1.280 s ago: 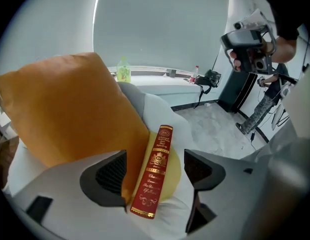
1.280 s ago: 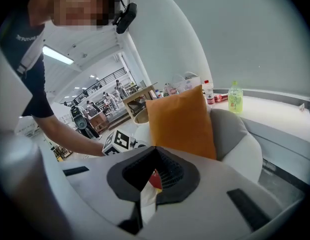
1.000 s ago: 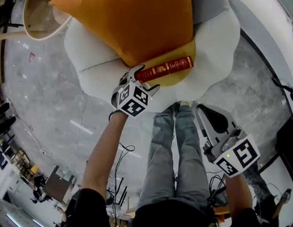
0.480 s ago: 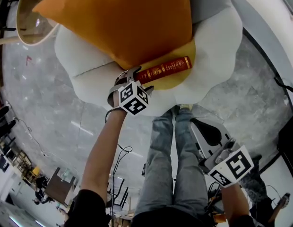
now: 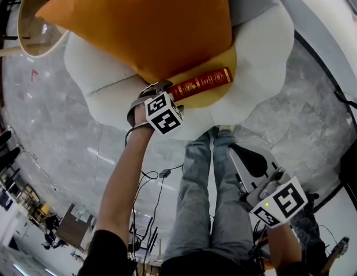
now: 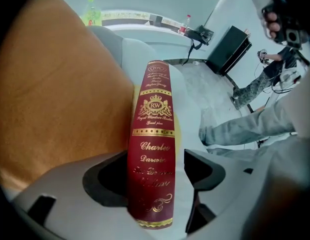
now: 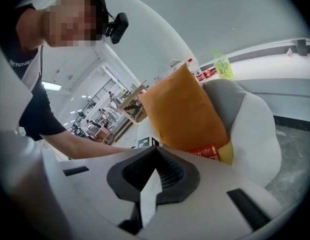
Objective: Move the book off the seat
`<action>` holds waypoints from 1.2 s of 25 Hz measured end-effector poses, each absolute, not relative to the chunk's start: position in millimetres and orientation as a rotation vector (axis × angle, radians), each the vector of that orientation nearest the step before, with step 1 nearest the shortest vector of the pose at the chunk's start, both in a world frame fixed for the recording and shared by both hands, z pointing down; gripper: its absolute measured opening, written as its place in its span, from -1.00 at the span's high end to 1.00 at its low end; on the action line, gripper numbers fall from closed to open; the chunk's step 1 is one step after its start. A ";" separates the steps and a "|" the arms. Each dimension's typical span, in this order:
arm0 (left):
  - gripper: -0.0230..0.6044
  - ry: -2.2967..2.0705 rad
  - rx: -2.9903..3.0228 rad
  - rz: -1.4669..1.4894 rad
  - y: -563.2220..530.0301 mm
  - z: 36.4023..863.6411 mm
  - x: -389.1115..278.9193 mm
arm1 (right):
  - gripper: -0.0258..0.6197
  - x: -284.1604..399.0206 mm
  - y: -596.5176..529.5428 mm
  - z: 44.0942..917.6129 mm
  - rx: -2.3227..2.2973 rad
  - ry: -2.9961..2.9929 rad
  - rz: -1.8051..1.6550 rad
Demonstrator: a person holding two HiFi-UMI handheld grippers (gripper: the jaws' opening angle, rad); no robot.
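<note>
Grey marbled floor [image 5: 52,114] fills the head view around you. At 12 o'clock stands the white, flower-shaped seat [image 5: 259,45]. A big orange pillow [image 5: 149,22] lies across it and reaches down toward the seat's 6 o'clock edge. Under the pillow's lower corner a round yellow cushion [image 5: 216,96] shows. Your legs in jeans [image 5: 213,194] run down from 6 o'clock of the seat.

Your left claw [image 5: 161,89] points steeply down at the seat's 7 o'clock edge. Its jaws have just been closing a little and are spread wide on either side of one end of the book [image 5: 200,83]. In the left gripper view the claw [image 6: 154,171] shows a clear gap between the book [image 6: 152,149] and the jaw at 3 o'clock, so nothing is clamped yet.

Your right claw [image 5: 247,160] hangs at 4 o'clock of the head view, well apart from the seat. In the right gripper view its [image 7: 155,169] jaws meet with nothing between them.

The dark red book with gilt lettering lies on the yellow cushion, touching the pillow's lower edge. Its spine runs from 8 to 2 o'clock.
</note>
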State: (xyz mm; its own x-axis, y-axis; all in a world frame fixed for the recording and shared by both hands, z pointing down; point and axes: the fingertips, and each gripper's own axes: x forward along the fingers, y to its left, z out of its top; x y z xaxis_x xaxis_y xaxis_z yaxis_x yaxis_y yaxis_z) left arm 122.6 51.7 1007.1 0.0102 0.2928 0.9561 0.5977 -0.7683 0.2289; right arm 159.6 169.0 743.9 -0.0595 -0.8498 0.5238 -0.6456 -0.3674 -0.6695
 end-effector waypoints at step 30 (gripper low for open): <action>0.14 -0.609 -2.236 -1.897 16.3 923.1 95.1 | 0.89 157.4 166.5 670.7 -1.991 1.836 -1.290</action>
State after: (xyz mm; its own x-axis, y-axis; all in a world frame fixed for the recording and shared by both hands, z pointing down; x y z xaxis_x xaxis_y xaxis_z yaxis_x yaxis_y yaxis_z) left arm 95.1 16.3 923.1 0.1193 0.2097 0.9705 0.3945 -0.9070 0.1475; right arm 157.4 166.5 670.7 -0.1133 -0.8690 0.4817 -0.7478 -0.2447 -0.6172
